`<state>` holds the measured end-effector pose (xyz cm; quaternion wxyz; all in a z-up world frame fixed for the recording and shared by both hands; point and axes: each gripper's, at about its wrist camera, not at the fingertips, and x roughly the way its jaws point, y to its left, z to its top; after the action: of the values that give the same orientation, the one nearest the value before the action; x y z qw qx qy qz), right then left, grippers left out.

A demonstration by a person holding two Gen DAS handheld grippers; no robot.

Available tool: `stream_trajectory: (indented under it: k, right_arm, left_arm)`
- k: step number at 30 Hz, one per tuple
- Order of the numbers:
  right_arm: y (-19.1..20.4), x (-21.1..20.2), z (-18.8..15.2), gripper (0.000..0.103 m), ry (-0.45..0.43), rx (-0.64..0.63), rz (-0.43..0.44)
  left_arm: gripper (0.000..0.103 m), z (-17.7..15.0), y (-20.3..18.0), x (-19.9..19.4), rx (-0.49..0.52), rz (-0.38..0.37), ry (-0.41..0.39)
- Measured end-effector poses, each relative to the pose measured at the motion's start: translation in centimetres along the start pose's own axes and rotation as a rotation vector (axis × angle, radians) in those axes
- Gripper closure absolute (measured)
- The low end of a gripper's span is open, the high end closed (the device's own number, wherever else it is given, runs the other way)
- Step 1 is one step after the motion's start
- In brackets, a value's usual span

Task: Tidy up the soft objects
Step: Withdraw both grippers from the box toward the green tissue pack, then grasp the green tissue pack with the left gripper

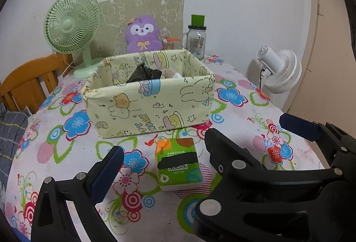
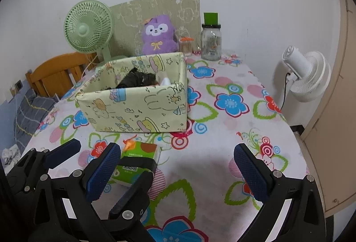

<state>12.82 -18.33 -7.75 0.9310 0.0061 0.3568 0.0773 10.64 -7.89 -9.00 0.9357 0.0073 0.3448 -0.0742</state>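
A green tissue pack [image 1: 179,163] lies on the flowered tablecloth in front of a yellow cartoon-print fabric box [image 1: 149,106]. The box holds a crumpled black bag [image 1: 144,74] and some pale items. My left gripper [image 1: 163,155] is open, its fingers either side of the tissue pack, not touching it. My right gripper [image 2: 178,166] is open and empty over the table, to the right of the pack [image 2: 139,160] and the box [image 2: 135,106]. The left gripper's fingers [image 2: 133,195] partly hide the pack in the right wrist view.
A purple plush toy [image 1: 142,35] leans against a board at the back, beside a green desk fan [image 1: 71,26] and a glass jar [image 1: 197,41]. A white fan [image 1: 278,68] stands off the table's right edge. A wooden chair [image 1: 29,84] sits at left.
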Motion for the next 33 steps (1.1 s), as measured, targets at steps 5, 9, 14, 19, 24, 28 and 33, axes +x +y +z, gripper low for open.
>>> stream_trajectory:
  k: [5, 9, 14, 19, 24, 28, 33]
  right_arm:
    - [-0.4, 1.3, -0.1, 0.0, 0.03, 0.01, -0.003]
    - [-0.7, 2.4, 0.0, 0.0, 0.049, 0.012, -0.005]
    - [-1.1, 3.7, -0.2, 0.0, 0.073, 0.015, -0.009]
    - [-1.7, 5.1, -0.3, 0.0, 0.108, 0.024, -0.008]
    - [-2.6, 6.4, -0.5, 0.0, 0.132, 0.044, -0.028]
    - [-2.9, 7.5, -0.6, 0.0, 0.159, 0.054, -0.041]
    - [-2.8, 8.3, -0.9, 0.0, 0.179, 0.045, -0.046]
  left_arm:
    - [0.002, 0.0, 0.0, 1.4, -0.008, 0.001, 0.032]
    - [0.005, -0.1, -0.2, 2.4, -0.01, 0.001, 0.059]
    - [0.006, -0.2, -0.3, 3.6, -0.014, 0.001, 0.085]
    - [0.006, -0.4, -0.4, 5.0, -0.017, -0.007, 0.118]
    - [0.007, -0.4, -0.5, 5.9, -0.017, -0.009, 0.134]
    - [0.01, -0.5, -0.4, 6.8, -0.023, 0.003, 0.161]
    - [0.017, -1.0, -0.2, 7.8, -0.03, 0.008, 0.192]
